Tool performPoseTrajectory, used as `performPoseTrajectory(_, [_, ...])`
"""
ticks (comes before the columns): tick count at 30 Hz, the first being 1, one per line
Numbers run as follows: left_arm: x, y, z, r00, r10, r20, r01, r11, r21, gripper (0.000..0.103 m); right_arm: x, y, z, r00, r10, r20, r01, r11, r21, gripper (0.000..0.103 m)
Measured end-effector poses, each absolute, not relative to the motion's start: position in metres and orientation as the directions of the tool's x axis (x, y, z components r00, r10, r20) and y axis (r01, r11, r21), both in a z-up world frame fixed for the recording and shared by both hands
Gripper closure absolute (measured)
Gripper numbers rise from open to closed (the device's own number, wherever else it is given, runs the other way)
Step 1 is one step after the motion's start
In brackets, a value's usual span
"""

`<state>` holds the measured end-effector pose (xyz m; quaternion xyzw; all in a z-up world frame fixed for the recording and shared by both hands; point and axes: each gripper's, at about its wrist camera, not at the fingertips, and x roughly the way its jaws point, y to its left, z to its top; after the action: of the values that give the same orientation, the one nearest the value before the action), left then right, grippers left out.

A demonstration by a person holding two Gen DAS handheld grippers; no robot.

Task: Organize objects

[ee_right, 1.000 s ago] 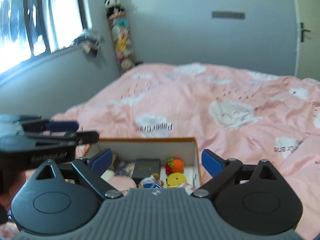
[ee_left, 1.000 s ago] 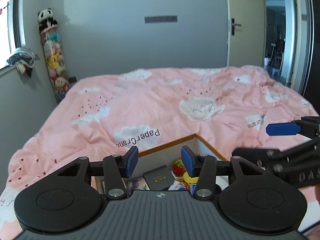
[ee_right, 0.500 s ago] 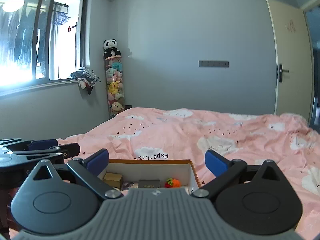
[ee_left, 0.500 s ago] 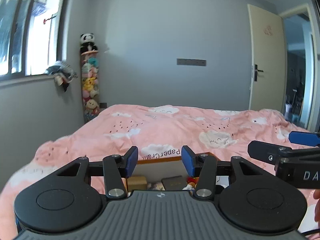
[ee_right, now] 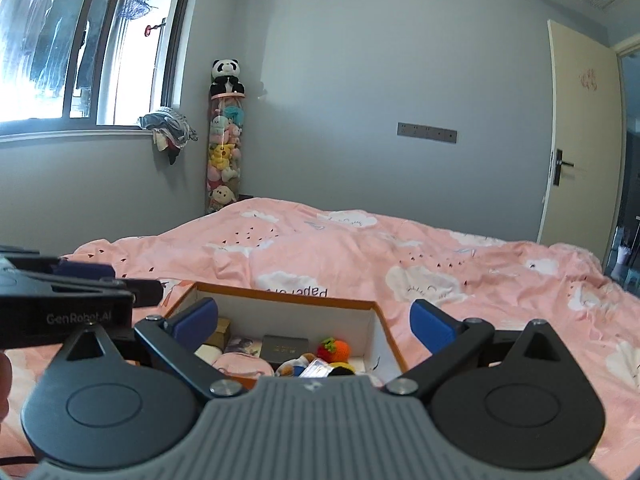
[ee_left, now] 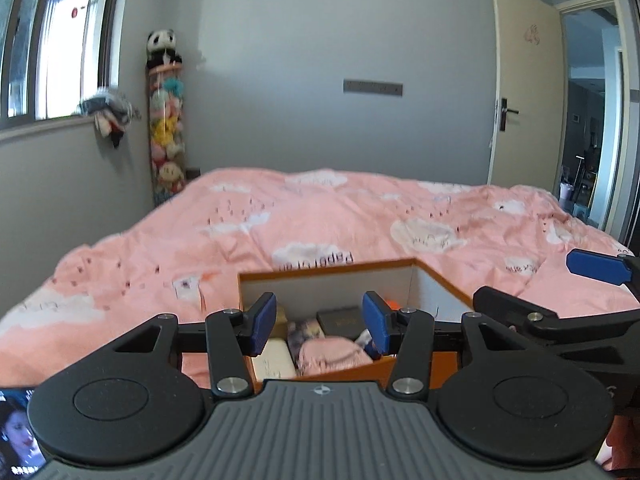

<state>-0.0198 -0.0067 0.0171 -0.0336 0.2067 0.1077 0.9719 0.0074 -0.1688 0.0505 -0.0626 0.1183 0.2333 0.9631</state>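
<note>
Grey bedroom, pink bed (ee_right: 460, 264), and the box (ee_right: 372, 338) sits at its near edge so you can reach in. Your left hand-held gripper (ee_left: 319, 322) is part open and empty; your right hand-held gripper (ee_right: 314, 320) gapes wide, empty, framing the toys (ee_right: 334, 350) for a pick.

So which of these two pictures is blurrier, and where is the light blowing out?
Left wrist view: softer, the pink duvet and the box contents smeared, walls bowed by the fisheye. Right wrist view: sharper, but the window is overexposed at its lower left, and the wall below it sits in shade.
</note>
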Motion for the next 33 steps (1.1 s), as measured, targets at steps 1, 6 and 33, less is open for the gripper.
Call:
performPoseTrajectory(1, [-0.021,-0.005,0.015,0.888,0.194,-0.417,-0.226,0.974,-0.028,0.047,0.007,-0.169,0.049,0.861,0.436,-0.263,-0.466,0.883,-0.062,0.001])
performPoseTrajectory(6, [-0.017,-0.002,0.009,0.869,0.169,-0.465,-0.219,0.974,-0.055,0.046,0.008,-0.172,0.036,0.861,0.429,-0.273,-0.464,0.882,-0.077,0.001])
performPoseTrajectory(33, [-0.012,-0.018,-0.011,0.803,0.135,-0.580,-0.188,0.982,-0.032,0.039,0.028,-0.183,0.000,0.819,0.359,-0.447,-0.370,0.927,0.065,0.001])
